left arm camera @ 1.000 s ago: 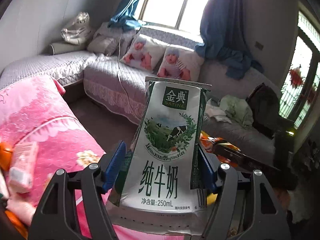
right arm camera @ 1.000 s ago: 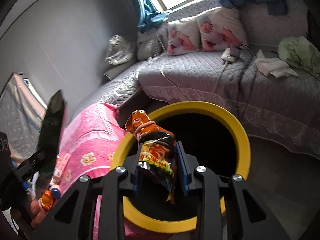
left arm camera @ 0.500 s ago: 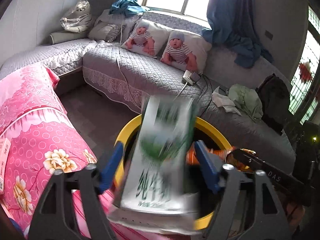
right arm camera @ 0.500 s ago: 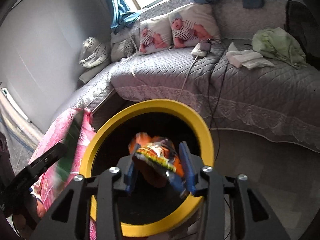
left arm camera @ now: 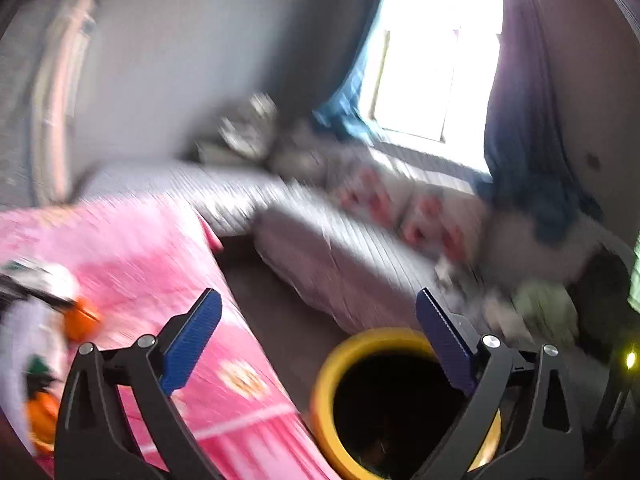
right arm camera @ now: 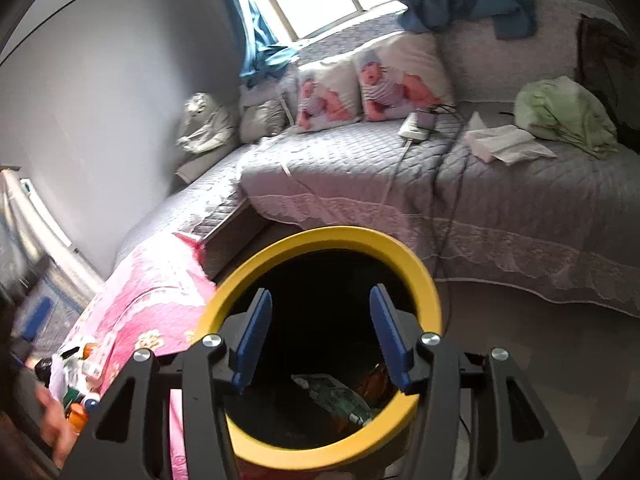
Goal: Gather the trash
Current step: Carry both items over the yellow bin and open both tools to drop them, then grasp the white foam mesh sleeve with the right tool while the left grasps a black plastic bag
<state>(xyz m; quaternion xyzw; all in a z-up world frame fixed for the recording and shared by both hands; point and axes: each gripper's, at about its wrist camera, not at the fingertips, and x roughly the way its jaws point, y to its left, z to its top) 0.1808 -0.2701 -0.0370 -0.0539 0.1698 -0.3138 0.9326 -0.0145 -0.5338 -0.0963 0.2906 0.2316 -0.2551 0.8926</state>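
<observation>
A: Grey quilted sofa [right arm camera: 400, 176] runs behind the bin [right arm camera: 424, 280]; pink-covered desk [right arm camera: 160, 280] stands just left of the bin.

B: Claw status?

A: Right claw [right arm camera: 320, 332] spread wide, empty, directly above the bin mouth. Left claw [left arm camera: 316, 344] likewise spread, empty, up and left of the bin [left arm camera: 324, 380]; that view is blurred.

B: Trash?

A: Carton [right arm camera: 332, 396] and orange wrapper [right arm camera: 374, 380] lie inside the bin, at the bottom. More litter [right arm camera: 80, 364] sits on the desk, well left of the bin.
</observation>
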